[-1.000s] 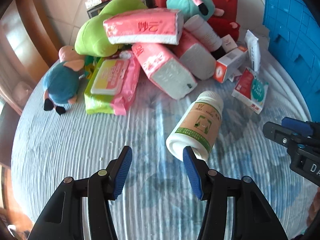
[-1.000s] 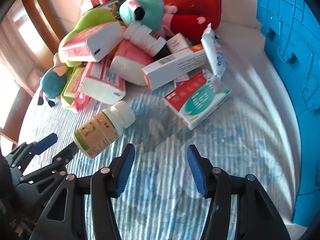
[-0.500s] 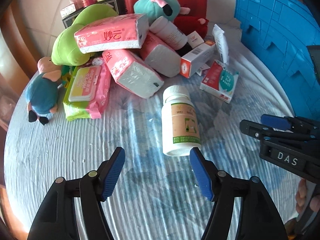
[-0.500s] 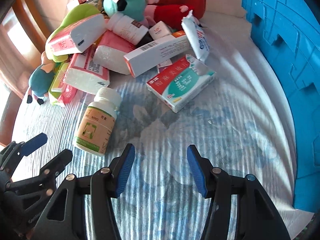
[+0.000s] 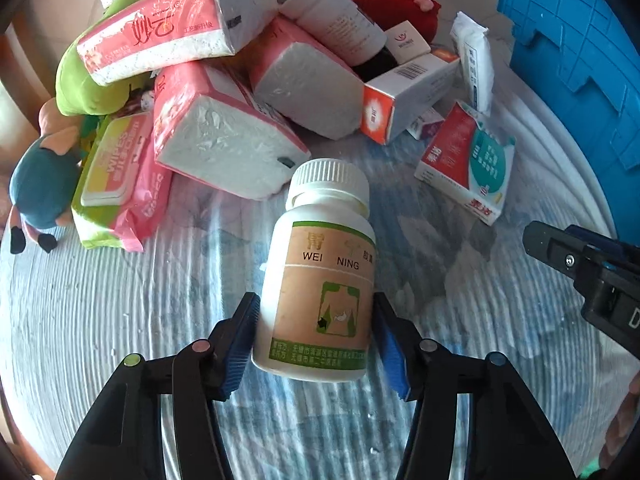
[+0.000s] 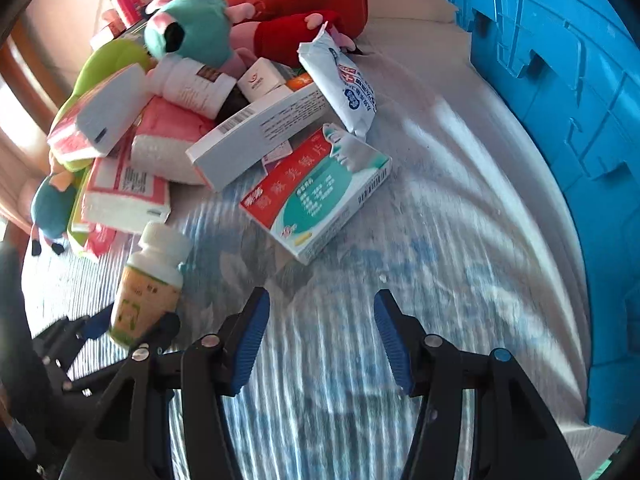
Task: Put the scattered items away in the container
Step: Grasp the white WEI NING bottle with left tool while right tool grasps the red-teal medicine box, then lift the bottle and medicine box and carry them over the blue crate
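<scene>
Left tongs (image 5: pixel 316 336) have just been closing and now clench my white bottle (image 5: pixel 320 280) near its base, cap pointing far toward the pile; right tongs (image 6: pixel 320 340) hang released over bare bench (image 6: pixel 440 240), nothing between the pads; blue bin (image 6: pixel 560 80) stands at right; red-green box (image 6: pixel 316 192) lies just beyond.

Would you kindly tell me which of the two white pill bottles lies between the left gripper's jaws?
The white pill bottle with the tan-and-green label, alone on the cloth; the other white bottle lies up in the pile.
</scene>
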A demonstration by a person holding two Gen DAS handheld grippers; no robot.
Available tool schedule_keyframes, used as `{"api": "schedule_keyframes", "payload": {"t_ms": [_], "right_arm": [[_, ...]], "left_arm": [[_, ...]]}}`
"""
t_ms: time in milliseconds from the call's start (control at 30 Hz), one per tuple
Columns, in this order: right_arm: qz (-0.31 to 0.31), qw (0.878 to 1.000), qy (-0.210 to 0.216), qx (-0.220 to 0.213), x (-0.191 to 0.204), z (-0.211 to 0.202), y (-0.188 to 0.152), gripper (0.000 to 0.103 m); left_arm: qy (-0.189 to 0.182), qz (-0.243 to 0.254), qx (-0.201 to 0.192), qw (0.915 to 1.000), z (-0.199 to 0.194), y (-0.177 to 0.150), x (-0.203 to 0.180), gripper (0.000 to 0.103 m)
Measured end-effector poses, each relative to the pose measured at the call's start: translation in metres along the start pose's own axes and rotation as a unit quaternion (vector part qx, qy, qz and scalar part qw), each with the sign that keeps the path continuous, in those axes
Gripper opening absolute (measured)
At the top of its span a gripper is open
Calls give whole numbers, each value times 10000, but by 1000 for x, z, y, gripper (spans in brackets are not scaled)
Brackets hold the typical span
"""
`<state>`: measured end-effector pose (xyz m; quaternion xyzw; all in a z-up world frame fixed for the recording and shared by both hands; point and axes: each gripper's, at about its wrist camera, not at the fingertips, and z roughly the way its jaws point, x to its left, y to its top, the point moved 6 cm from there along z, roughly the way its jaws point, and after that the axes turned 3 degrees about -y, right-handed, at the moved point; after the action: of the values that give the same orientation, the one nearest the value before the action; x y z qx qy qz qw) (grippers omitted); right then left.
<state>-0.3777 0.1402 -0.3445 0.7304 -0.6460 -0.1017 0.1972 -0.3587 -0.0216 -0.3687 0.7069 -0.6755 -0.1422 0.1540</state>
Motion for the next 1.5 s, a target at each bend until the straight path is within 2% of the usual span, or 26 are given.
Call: {"api": "schedule_keyframes", "payload": {"t_ms": [167, 267, 333, 433, 500, 567, 600, 667, 833, 1000, 1133, 1267, 1467, 1500], "right_arm": [[196, 9997, 105, 50, 6, 23, 31, 55], [243, 9996, 123, 81, 13, 38, 47, 60], [288, 9996, -12, 34, 15, 46, 58, 78], [358, 9991, -205, -3, 15, 59, 69, 95], [293, 9991, -275, 163, 15, 73, 69, 97], [107, 9990, -417, 141, 15, 76, 66, 88], [34, 9991, -392, 147, 15, 73, 63, 87], [-107, 9993, -283, 215, 12, 66, 51, 86], [-552, 9975, -315, 319, 2, 46, 17, 86], [-562, 9978, -284, 209, -3, 30, 6, 86], [-592, 9980, -223, -94, 0, 4, 10, 86], [-754, 9952, -170, -607, 11, -42, 17, 86], [-838, 9853, -270, -1463, 21, -137, 17, 86], [-851, 9830, -329, -1592, 33, -147, 15, 86]], "left_arm": [[-98, -45, -97, 9999, 6, 19, 5, 54], [-96, -45, -56, 9999, 12, 23, 5, 54], [-156, -98, -10, 9998, 15, 26, 7, 54], [-173, -110, 32, 9998, 19, 30, 7, 54], [-156, -119, 54, 9998, 22, 33, 7, 54], [-159, -135, 54, 9998, 24, 34, 7, 54], [-151, -131, 51, 9998, 23, 35, 7, 54], [-110, -105, 37, 9999, 23, 35, 5, 53], [-79, -119, 52, 9999, 19, 31, 1, 53], [-52, -61, -34, 10000, 2, 25, -4, 52], [-71, -93, -229, 9997, -25, 21, -2, 52], [-114, -84, -608, 9980, -66, 22, -1, 52], [-226, -4, -1463, 9890, -146, 25, -9, 52], [-264, 17, -1614, 9865, -160, 28, -10, 52]]}}
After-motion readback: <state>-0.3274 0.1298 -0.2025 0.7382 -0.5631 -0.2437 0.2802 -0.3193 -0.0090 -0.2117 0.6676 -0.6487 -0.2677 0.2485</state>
